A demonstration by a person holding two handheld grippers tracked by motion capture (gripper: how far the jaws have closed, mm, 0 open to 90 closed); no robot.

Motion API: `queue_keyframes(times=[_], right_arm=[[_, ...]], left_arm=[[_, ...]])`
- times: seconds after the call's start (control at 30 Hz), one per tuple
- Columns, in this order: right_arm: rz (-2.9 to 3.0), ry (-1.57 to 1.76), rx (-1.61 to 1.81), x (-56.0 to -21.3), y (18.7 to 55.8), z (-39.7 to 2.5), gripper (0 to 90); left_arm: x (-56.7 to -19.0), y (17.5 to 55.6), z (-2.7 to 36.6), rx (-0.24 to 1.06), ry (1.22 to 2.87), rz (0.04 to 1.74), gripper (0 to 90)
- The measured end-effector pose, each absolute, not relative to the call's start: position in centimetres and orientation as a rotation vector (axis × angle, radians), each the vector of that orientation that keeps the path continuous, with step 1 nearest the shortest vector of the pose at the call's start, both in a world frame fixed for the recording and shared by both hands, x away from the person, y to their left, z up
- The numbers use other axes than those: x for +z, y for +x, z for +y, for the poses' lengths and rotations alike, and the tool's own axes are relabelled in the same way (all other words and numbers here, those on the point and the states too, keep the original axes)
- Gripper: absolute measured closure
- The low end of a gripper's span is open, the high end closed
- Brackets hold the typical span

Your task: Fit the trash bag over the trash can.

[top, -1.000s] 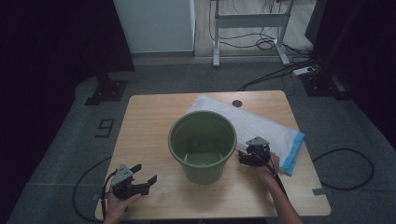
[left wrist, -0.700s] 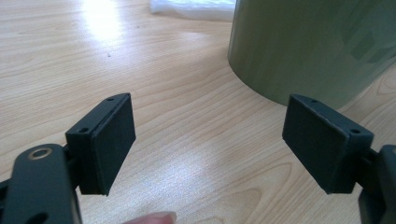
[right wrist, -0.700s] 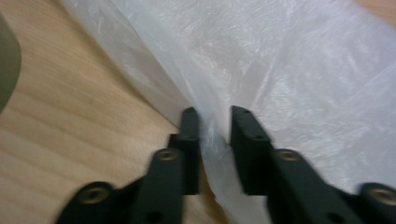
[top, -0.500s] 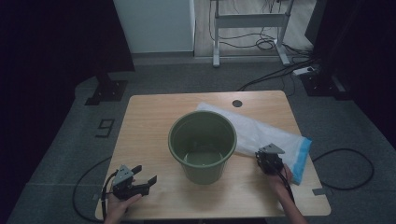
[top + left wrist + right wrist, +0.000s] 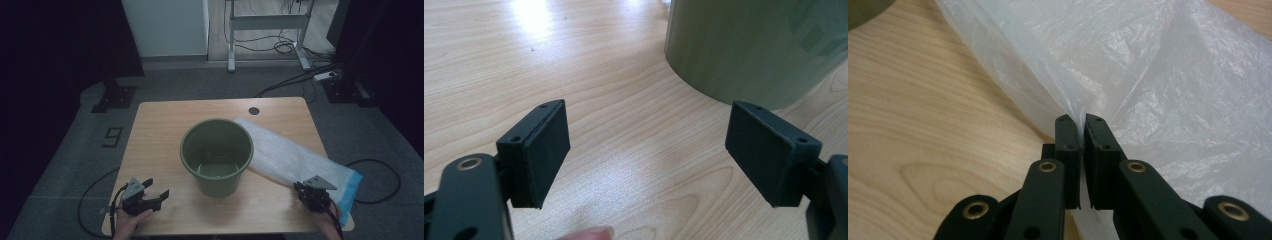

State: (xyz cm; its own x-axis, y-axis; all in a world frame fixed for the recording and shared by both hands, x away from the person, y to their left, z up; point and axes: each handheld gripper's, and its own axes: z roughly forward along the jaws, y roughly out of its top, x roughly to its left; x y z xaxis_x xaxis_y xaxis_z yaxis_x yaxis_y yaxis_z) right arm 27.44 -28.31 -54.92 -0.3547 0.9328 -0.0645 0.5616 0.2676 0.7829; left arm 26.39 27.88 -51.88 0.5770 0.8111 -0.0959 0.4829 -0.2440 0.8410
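High view: floor mark "9" (image 5: 113, 136) | right gripper (image 5: 311, 191) pinching plastic bag (image 5: 290, 157) | left gripper (image 5: 152, 192) released

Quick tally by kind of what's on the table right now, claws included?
Green bucket: 1, upright mid-table.
Clear plastic bag: 1, lying right of the bucket, blue edge at its near end.
Claws: 2. Left claw open, over bare wood; right claw shut on the bag's edge.
Total: 4.

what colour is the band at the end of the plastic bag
Light blue, along the end of the translucent white plastic bag beside the right gripper; the high view shows it best.
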Motion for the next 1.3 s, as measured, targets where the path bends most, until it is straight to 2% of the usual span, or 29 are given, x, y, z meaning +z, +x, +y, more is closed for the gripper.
queue_keyframes(times=[0.2,0.3,0.4,0.47,0.5,0.63,0.87,1.03,1.2,1.3], right_arm=[[2.018,1.373,0.923,-55.3,27.1,-28.8,77.8],[2.015,1.362,0.901,-55.2,27.0,-28.4,59.9],[2.009,1.329,0.903,-54.7,27.1,-26.9,37.6],[2.003,1.319,0.904,-54.5,27.2,-26.3,34.1],[1.994,1.299,0.938,-54.0,27.7,-25.0,28.6],[2.005,1.260,0.990,-53.5,29.4,-22.4,23.1],[2.087,1.236,0.980,-54.2,33.1,-18.4,20.0],[2.100,1.270,0.912,-54.8,34.7,-17.8,21.7],[2.077,1.314,0.864,-55.1,35.0,-18.2,27.8],[2.050,1.328,0.869,-55.1,35.1,-18.8,38.8]], left_arm=[[-52.0,26.3,27.7,0.448,1.903,1.044,18.0],[-51.9,26.2,27.8,0.448,1.901,1.041,18.0],[-51.9,26.3,27.8,0.443,1.895,1.046,18.0],[-52.0,26.3,27.8,0.443,1.894,1.047,17.9],[-52.0,26.4,27.8,0.443,1.898,1.047,18.0],[-52.0,26.3,27.8,0.443,1.897,1.046,18.0],[-52.0,26.4,28.5,0.447,1.887,1.056,18.0],[-52.1,26.4,29.0,0.438,1.864,1.070,18.0],[-52.2,26.4,28.8,0.432,1.868,1.070,18.3],[-52.3,26.3,28.5,0.434,1.879,1.067,18.3]])
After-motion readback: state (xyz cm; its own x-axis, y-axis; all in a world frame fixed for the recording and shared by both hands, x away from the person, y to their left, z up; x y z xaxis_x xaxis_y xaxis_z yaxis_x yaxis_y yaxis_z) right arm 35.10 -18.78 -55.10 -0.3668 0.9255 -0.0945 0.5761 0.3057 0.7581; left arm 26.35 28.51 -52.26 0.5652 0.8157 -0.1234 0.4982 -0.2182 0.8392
